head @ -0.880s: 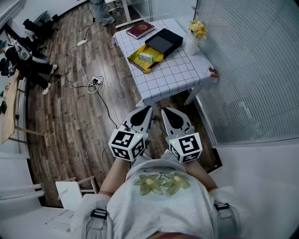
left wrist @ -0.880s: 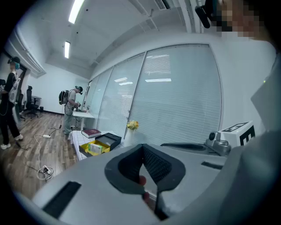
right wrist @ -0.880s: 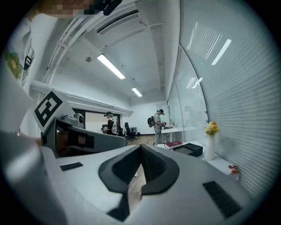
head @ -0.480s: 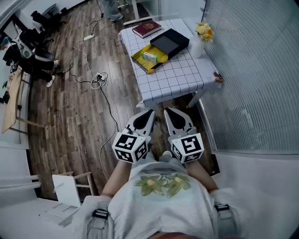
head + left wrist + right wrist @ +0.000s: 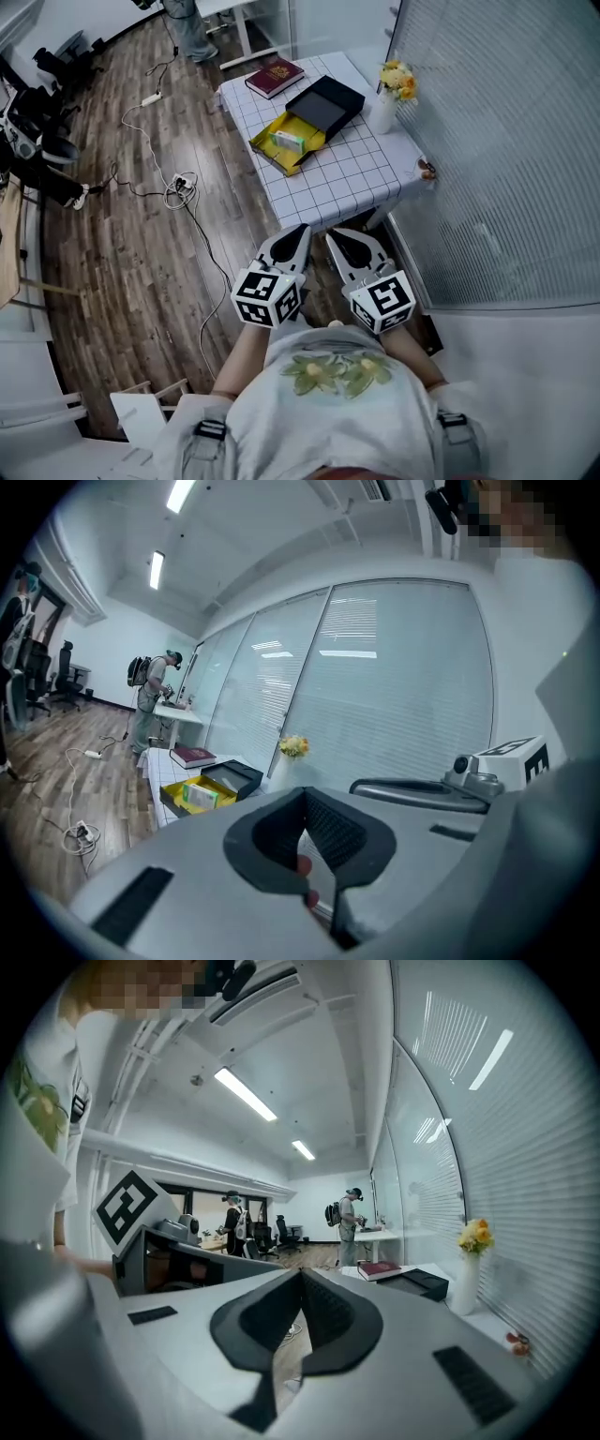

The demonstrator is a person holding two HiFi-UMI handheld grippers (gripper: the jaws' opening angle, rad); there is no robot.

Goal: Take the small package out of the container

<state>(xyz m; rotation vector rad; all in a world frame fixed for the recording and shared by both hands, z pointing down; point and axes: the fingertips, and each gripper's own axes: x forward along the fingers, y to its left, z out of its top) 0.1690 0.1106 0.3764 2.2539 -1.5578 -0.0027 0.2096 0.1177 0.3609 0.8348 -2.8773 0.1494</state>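
The small green-and-white package (image 5: pixel 288 141) lies in the open yellow container (image 5: pixel 302 157) on the checked table (image 5: pixel 352 169), far ahead of me. In the left gripper view the container (image 5: pixel 178 799) and the package (image 5: pixel 201 794) show small at mid-left. My left gripper (image 5: pixel 301 230) and right gripper (image 5: pixel 332 233) hang side by side close to my body, over the floor short of the table's near edge. Both are shut with nothing between the jaws, as the left gripper (image 5: pixel 303 795) and right gripper (image 5: pixel 302 1275) show in their own views.
On the table also stand a black box (image 5: pixel 325 101), a red book (image 5: pixel 276 76) and a white vase with yellow flowers (image 5: pixel 386 90). A glass wall with blinds (image 5: pixel 497 141) runs along the right. Cables and a power strip (image 5: pixel 178 178) lie on the wooden floor. People stand at desks behind the table.
The head view has shifted, so the table sits slightly more to the left. Both grippers stay shut near my body, now a little closer to the table's near edge.
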